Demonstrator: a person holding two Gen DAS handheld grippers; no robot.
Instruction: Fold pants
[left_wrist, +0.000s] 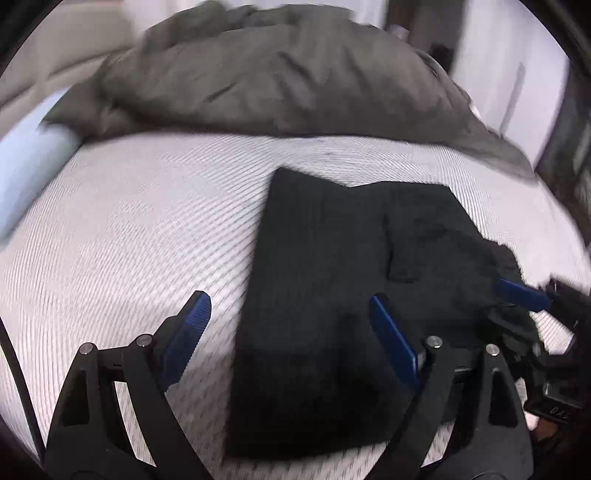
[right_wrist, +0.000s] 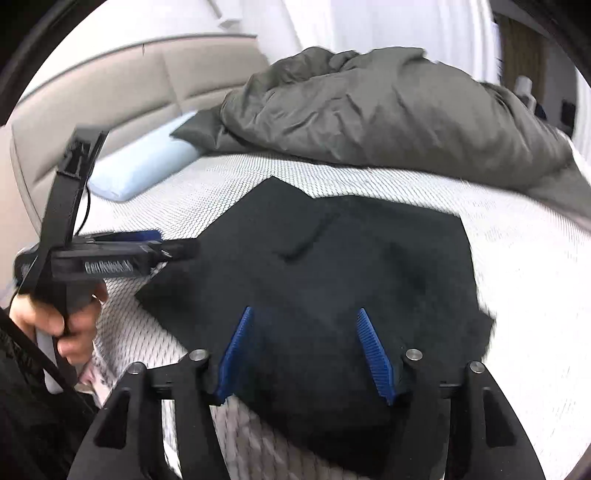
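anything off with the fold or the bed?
The black pants are folded, but the far edge is stepped, not flush, and the right edge is bunched and ragged. A grey duvet lies heaped behind. Both tongs, left and right, are open.

A bedroom in someone's home. There's a bed with a white patterned mattress cover (right_wrist: 517, 258), a rumpled grey duvet (right_wrist: 388, 110) heaped at its far end, a pale blue pillow (right_wrist: 144, 166) and a padded beige headboard (right_wrist: 110, 81) against the wall.
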